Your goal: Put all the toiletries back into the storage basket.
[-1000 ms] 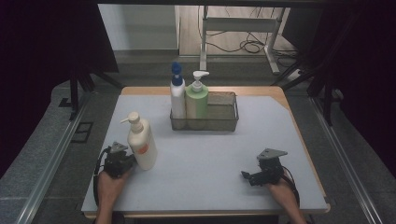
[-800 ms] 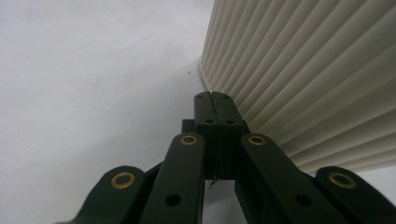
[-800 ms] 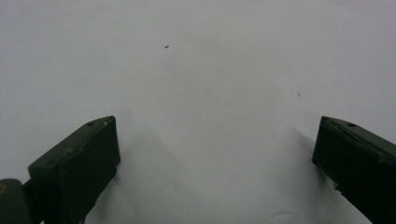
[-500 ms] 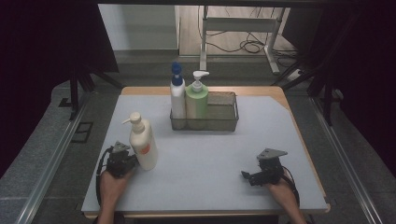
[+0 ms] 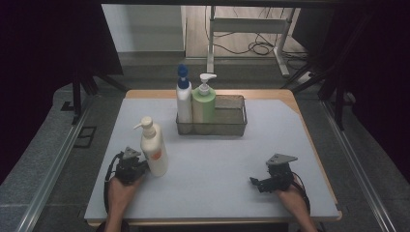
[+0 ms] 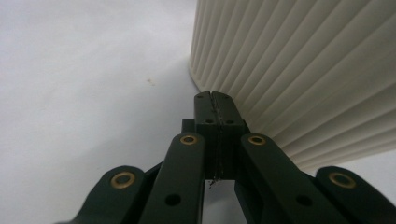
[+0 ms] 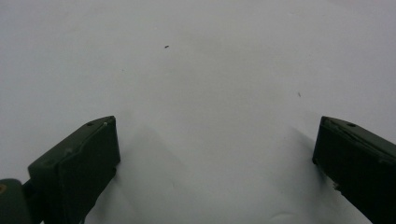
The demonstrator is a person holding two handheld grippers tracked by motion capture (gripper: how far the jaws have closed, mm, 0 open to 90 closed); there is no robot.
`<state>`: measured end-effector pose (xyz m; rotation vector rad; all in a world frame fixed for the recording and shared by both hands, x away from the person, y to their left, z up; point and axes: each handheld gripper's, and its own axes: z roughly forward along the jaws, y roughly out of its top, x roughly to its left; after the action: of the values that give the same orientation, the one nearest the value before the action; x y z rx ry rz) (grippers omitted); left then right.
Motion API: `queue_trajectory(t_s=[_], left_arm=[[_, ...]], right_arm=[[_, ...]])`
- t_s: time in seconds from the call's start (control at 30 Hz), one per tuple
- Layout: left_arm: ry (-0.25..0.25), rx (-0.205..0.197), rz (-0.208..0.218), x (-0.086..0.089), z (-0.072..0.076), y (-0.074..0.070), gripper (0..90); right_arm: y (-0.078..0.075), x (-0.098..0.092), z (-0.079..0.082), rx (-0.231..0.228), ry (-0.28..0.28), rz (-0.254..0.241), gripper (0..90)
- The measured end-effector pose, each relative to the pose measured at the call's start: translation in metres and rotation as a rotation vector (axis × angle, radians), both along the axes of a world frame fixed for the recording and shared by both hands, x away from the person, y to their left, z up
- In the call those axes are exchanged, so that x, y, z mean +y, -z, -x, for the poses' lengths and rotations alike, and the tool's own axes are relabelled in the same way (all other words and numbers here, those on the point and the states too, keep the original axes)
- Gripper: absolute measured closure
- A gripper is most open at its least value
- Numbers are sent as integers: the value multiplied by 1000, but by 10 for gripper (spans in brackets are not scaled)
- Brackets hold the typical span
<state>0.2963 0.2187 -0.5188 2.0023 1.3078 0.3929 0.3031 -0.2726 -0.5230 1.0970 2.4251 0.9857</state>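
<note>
At the near edge, the right gripper (image 5: pixel 258 182) is seen resting on the grey mat (image 5: pixel 217 159), jaws spread wide apart with nothing between them. The left gripper (image 6: pixel 215 100) is pressed together, empty, tips just beside the ribbed cream pump bottle (image 5: pixel 153 149), which stands upright. Farther back, a wire basket (image 5: pixel 232 118) is noted holding two bottles.

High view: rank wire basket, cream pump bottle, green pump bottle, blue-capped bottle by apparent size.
1. wire basket, widest footprint.
2. cream pump bottle, though it stands nearer the camera, so unsure.
3. blue-capped bottle and green pump bottle: too alike to rank; blue-capped taller, green wider.
</note>
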Motion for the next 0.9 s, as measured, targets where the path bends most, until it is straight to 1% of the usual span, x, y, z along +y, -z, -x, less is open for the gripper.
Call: queue_trajectory(t_s=[0.1,0.33,0.53,0.67,0.9], left_arm=[[12,-1,-1,-6,1,0,894],[55,4,-21,-20,5,-1,894],[82,8,-30,-28,10,-2,894],[101,11,-24,-33,14,-2,894],[132,7,-34,-43,16,-3,894]], right_arm=[[0,0,0,0,0,0,1],[0,0,0,0,0,0,1],[0,0,0,0,0,0,1],[0,0,0,0,0,-1,1],[0,0,0,1,0,-1,1]])
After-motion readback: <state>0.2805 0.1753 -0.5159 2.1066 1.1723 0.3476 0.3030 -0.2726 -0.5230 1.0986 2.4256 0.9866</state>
